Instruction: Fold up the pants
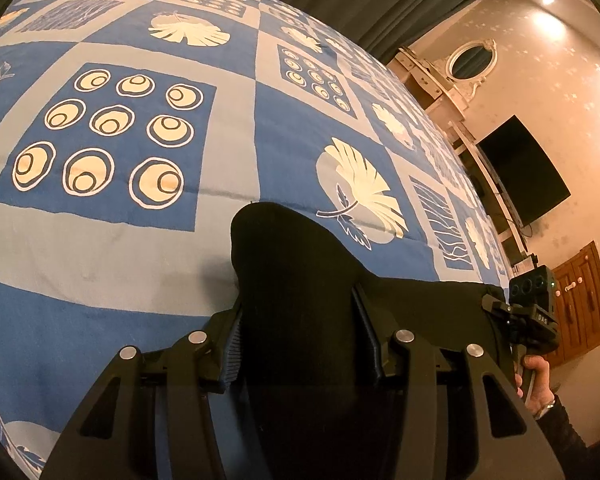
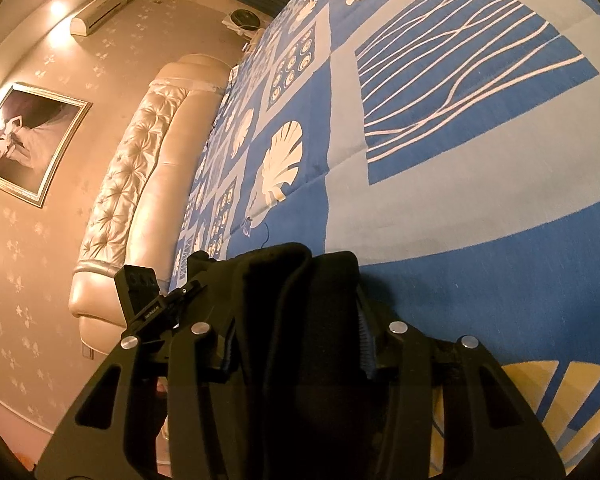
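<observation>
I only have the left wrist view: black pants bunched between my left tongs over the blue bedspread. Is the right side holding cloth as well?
Observer: Yes. In the right wrist view the right tongs are shut on a fold of the black pants.
Operator: Is that fold flat or doubled?
Observer: Doubled: two layers rise between the fingers, with a crease running down the middle.
Operator: What lies beyond the right side?
Observer: The blue bedspread, and at its far end a cream tufted headboard.
Operator: Anything else over there?
Observer: A framed picture hangs on the wall beside the headboard.
</observation>
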Demonstrator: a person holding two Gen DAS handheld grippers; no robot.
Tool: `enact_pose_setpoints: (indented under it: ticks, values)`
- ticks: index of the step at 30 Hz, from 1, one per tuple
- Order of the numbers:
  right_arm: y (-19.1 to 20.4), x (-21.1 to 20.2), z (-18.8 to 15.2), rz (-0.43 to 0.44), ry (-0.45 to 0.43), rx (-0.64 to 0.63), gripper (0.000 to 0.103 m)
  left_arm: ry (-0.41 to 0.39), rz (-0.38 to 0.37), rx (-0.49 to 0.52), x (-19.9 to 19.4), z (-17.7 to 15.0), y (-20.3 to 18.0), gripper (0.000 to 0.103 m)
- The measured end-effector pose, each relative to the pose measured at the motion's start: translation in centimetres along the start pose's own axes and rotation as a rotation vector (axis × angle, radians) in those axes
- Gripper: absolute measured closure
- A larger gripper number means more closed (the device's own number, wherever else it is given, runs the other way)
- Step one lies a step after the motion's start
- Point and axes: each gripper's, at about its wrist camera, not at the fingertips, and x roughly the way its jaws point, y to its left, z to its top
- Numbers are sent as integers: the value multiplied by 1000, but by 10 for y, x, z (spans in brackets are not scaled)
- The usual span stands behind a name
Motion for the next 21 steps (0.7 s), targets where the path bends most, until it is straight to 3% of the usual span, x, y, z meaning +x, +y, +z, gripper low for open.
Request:
enact_pose_setpoints:
  ticks: [21]
  values:
    - [0, 6, 5, -1, -11, 9, 60, -16, 15, -42, 4, 16, 9, 55]
